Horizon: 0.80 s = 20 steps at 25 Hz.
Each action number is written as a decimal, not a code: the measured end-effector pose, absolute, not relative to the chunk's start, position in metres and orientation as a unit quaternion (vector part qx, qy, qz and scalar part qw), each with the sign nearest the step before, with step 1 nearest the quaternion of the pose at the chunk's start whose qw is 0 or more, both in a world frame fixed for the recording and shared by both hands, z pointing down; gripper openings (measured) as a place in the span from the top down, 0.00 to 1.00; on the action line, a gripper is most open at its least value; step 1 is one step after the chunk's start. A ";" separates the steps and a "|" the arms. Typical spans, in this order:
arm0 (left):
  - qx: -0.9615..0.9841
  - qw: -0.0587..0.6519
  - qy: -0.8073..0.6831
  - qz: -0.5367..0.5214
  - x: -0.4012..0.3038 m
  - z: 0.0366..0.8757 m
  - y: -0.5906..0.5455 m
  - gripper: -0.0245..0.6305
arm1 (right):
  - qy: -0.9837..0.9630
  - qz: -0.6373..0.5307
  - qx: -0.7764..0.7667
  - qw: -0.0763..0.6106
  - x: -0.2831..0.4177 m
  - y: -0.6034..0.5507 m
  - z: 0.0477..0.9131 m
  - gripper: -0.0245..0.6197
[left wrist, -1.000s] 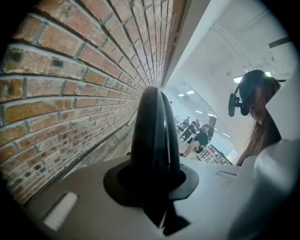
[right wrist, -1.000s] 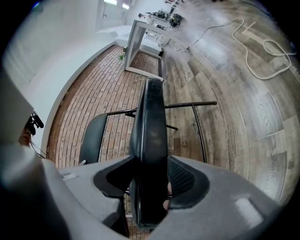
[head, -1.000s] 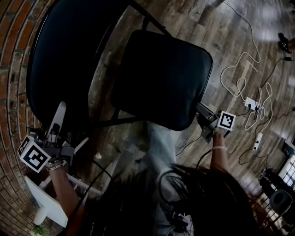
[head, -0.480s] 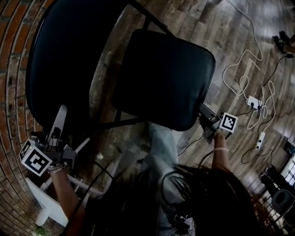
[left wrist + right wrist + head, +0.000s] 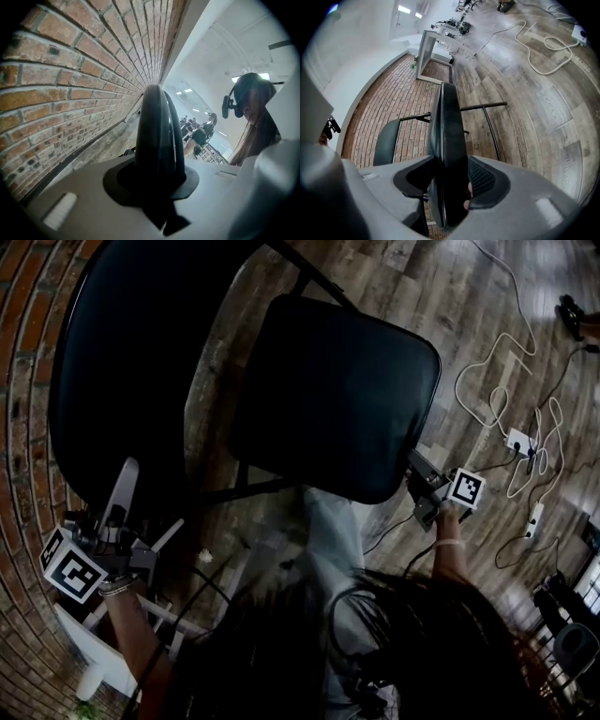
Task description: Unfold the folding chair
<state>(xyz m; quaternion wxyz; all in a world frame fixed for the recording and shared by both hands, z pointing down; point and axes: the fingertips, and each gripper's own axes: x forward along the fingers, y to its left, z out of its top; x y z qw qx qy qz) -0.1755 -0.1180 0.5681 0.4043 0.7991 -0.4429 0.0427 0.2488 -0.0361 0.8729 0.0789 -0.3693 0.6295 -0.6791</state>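
The black folding chair stands partly open on the wood floor. Its padded backrest (image 5: 122,352) is at the left and its seat (image 5: 333,395) is in the middle. My left gripper (image 5: 120,486) is shut on the backrest's near edge (image 5: 159,136), which fills the gap between its jaws (image 5: 157,173). Those jaws have just eased open slightly, with the edge still between them. My right gripper (image 5: 419,482) is shut on the seat's near right corner. In the right gripper view the seat edge (image 5: 447,131) runs upright between the pads (image 5: 447,187), with the backrest (image 5: 386,140) beyond.
A brick wall (image 5: 28,427) runs close along the left. White cables and a power strip (image 5: 520,442) lie on the floor at the right. A white stand (image 5: 94,652) is at the lower left. The chair's black frame tubes (image 5: 487,126) cross behind the seat.
The right gripper and the seat corner have shifted slightly right and down. The left gripper has kept its place on the backrest.
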 end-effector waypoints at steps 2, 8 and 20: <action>0.801 0.405 -0.440 0.042 -0.170 0.568 -0.117 0.84 | 0.626 -0.680 -0.374 0.079 0.251 -0.033 0.877 0.63; 0.808 0.397 -0.432 0.056 -0.151 0.571 -0.110 0.83 | 0.614 -0.678 -0.401 0.058 0.264 -0.025 0.892 0.64; 0.801 0.413 -0.432 0.048 -0.152 0.573 -0.109 0.81 | 0.605 -0.690 -0.395 0.053 0.265 -0.022 0.895 0.65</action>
